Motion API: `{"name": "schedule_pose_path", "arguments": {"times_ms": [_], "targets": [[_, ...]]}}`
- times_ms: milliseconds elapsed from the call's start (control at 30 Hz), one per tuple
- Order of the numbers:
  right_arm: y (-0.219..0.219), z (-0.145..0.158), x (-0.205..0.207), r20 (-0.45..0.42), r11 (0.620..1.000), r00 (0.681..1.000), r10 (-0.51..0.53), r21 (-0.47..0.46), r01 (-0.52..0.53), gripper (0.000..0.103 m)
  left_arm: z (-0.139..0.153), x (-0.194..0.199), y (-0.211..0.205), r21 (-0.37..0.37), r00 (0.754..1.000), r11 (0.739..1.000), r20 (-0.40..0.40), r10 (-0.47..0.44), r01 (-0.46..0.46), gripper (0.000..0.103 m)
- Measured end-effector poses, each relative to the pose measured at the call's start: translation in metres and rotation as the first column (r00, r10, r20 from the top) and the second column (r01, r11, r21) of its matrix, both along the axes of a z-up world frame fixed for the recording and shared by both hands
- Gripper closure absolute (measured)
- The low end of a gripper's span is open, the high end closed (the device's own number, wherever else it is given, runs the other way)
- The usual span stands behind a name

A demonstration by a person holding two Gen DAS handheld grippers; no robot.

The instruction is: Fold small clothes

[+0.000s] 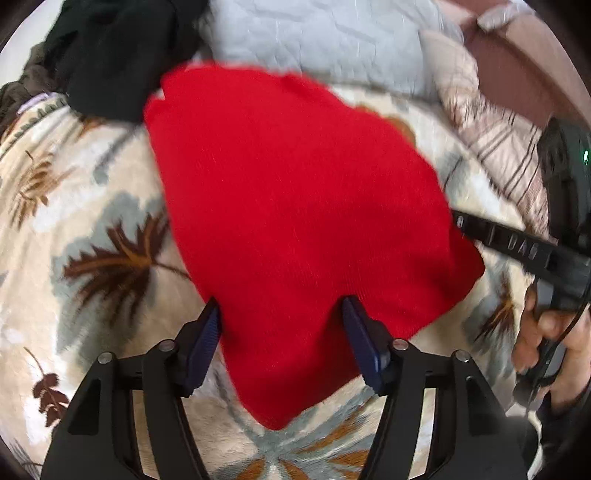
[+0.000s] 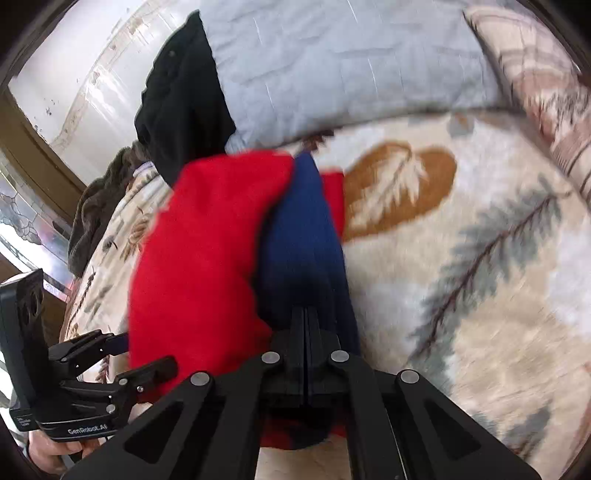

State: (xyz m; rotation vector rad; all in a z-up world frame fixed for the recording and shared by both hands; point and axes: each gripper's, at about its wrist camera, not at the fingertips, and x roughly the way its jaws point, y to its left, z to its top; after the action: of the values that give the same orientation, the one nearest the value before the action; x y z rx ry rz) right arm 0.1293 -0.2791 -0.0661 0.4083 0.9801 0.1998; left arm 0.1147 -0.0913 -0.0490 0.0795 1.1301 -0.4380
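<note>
One red garment (image 1: 295,229) flat on leaf-print blanket (image 1: 92,206), black clothes (image 1: 118,55) and pale pillow (image 1: 332,33) behind. Left gripper (image 1: 282,317) jaws wide, straddling hem. Right gripper (image 2: 306,236) jaws closed on garment's edge.

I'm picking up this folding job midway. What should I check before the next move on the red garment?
1. Right gripper shut on the red garment's edge: ok.
2. Left gripper open: ok.
3. Left gripper's pads straddle the garment's near end, not pressing: ok.
4. Garment lies flat on the leaf-print blanket: mostly ok, right edge lifted.
5. Black clothing clear of the red garment: cannot tell, edges meet.
6. Fold line straight: cannot tell, blurred.
</note>
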Motion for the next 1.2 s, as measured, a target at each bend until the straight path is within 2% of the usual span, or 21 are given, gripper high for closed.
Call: {"name": "schedule_pose_path", "arguments": {"times_ms": [67,133,200,267,367,467,567,667,767,833,933,1000,1100,1200], "targets": [[-0.007,0.001,0.0,0.01,0.999,1.0,-0.03,0.044,0.03,0.101,-0.003,0.0,0.003,-0.022,1.0,1.0,-0.007,0.006,-0.006,0.036],[-0.016,0.014,0.001,0.048,0.995,0.996,-0.072,0.069,0.068,0.09,0.002,0.0,0.01,-0.065,1.0,0.998,-0.009,0.017,-0.017,0.037],[-0.021,0.031,0.008,0.091,0.996,0.993,-0.069,0.068,0.062,0.064,0.008,-0.001,0.014,-0.087,1.0,0.996,-0.001,0.018,-0.018,0.038],[-0.019,0.043,0.025,0.108,0.997,0.994,-0.028,0.068,0.021,0.06,0.014,-0.003,0.018,-0.105,1.0,0.994,0.009,0.023,-0.022,0.038],[-0.016,0.046,0.062,0.081,0.993,0.996,0.04,0.105,-0.048,0.061,0.029,-0.005,0.018,-0.128,0.999,0.992,0.041,0.023,-0.018,0.038],[-0.011,0.035,0.099,0.032,0.989,0.996,0.08,0.125,-0.084,0.061,0.035,-0.002,0.019,-0.111,0.999,0.994,0.054,0.006,0.0,0.038],[-0.013,0.015,0.122,-0.042,0.983,0.996,0.075,0.17,-0.067,0.06,0.035,0.001,0.024,-0.11,0.998,0.994,0.057,0.005,0.001,0.038],[-0.018,-0.006,0.132,-0.1,0.964,0.993,0.06,0.264,-0.032,0.063,0.031,0.004,0.027,-0.103,0.998,0.995,0.055,0.012,-0.007,0.039],[-0.017,-0.015,0.132,-0.106,0.945,0.993,0.057,0.326,-0.02,0.095,0.024,0.007,0.02,-0.081,0.999,0.997,0.037,0.014,-0.011,0.039],[-0.015,-0.002,0.126,-0.047,0.951,0.997,0.052,0.306,-0.036,0.095,0.025,0.006,0.015,-0.061,0.999,0.998,0.048,0.005,-0.002,0.038],[-0.024,0.032,0.107,0.091,0.961,0.996,0.002,0.277,-0.028,0.096,0.027,0.005,0.009,-0.044,0.998,0.999,0.065,-0.013,0.016,0.039],[-0.03,0.045,0.1,0.138,0.969,0.99,-0.022,0.245,-0.012,0.096,0.028,0.005,0.004,-0.042,0.997,0.999,0.074,-0.028,0.031,0.039],[-0.025,0.04,0.101,0.117,0.993,0.993,-0.029,0.121,0.015,0.096,0.023,0.005,-0.006,-0.001,0.997,0.999,0.061,-0.048,0.048,0.036],[-0.021,0.006,0.111,0.032,0.997,0.999,-0.041,0.06,0.039,0.096,0.007,0.006,-0.014,0.027,0.997,0.998,0.044,-0.063,0.061,0.03]]}}
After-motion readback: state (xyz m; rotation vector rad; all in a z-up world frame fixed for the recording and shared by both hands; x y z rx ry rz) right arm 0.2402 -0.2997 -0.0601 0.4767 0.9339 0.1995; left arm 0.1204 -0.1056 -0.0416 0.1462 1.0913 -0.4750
